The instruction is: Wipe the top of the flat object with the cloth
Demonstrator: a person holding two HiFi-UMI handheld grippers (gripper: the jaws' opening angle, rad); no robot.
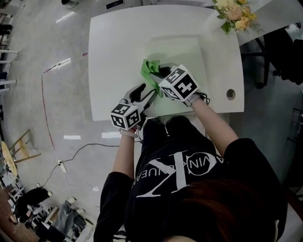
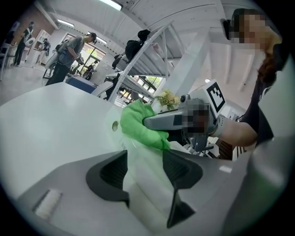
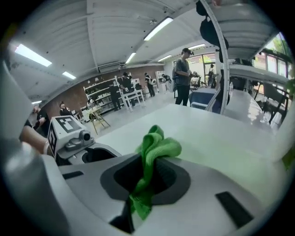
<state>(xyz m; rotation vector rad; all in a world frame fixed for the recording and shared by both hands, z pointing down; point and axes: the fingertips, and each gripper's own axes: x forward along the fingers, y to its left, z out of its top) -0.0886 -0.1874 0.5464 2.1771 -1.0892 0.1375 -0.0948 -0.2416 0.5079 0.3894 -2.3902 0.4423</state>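
Observation:
A thin, pale green flat board [image 1: 182, 54] lies on the white table [image 1: 113, 56]. My left gripper [image 1: 147, 94] is at the board's near edge and is shut on it; in the left gripper view the translucent board [image 2: 143, 184] runs between the jaws of the left gripper [image 2: 145, 166]. My right gripper [image 1: 160, 74] is shut on a bright green cloth [image 1: 150, 70], which rests on the board's near-left part. In the right gripper view the cloth [image 3: 154, 147] bunches out of the right gripper [image 3: 147, 173]. The cloth [image 2: 140, 124] also shows just beyond my left jaws.
A bunch of flowers [image 1: 236, 12] stands at the table's far right corner. A round cable hole [image 1: 230, 94] sits near the table's right edge. A cable [image 1: 71, 156] lies on the floor to the left. People [image 3: 182, 76] stand farther back in the room.

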